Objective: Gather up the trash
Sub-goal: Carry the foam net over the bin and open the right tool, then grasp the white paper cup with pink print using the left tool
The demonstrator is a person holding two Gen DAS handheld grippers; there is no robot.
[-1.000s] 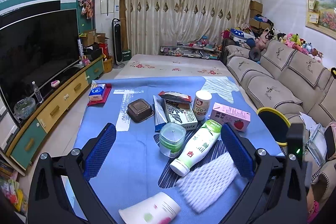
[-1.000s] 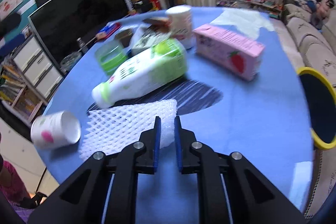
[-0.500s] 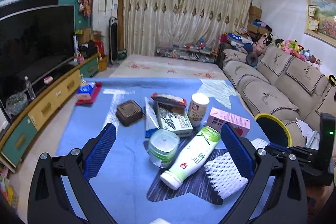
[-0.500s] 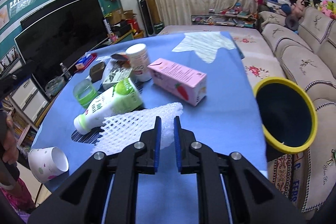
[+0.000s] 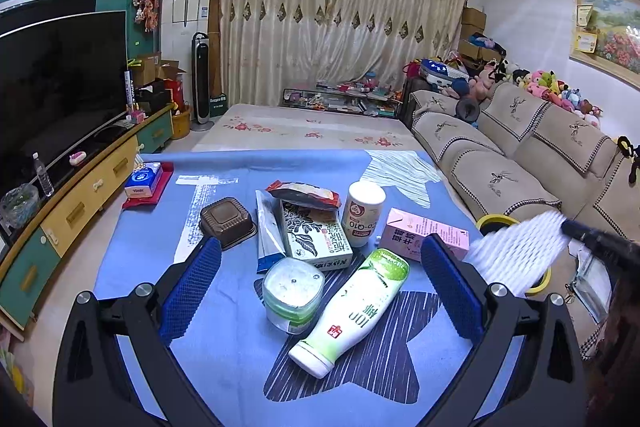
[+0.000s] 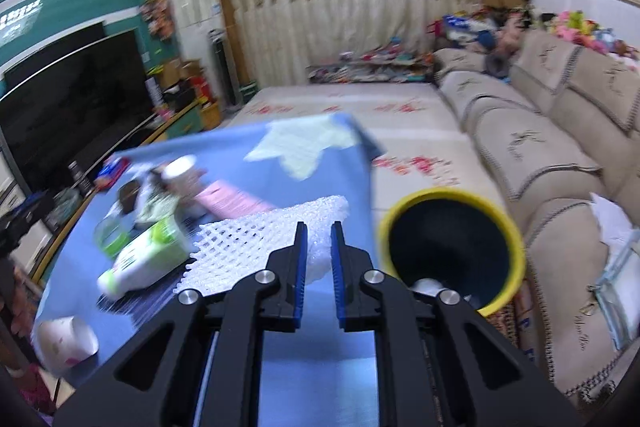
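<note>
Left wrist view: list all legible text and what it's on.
"Co-Q10" on the white cup.
"100" on the green-and-white bottle, lying down, print upside down.
Pink carton, black-and-white box, blue tissue pack: print present, too small to read.
Right wrist view: motion blur, nothing legible.

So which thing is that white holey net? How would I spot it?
Find the blue table, then its right edge by the yellow-rimmed bin. The white foam net hangs there, pinched in the right gripper. Unlike the bottles and cartons, it is soft, floppy and full of diamond holes.
</note>
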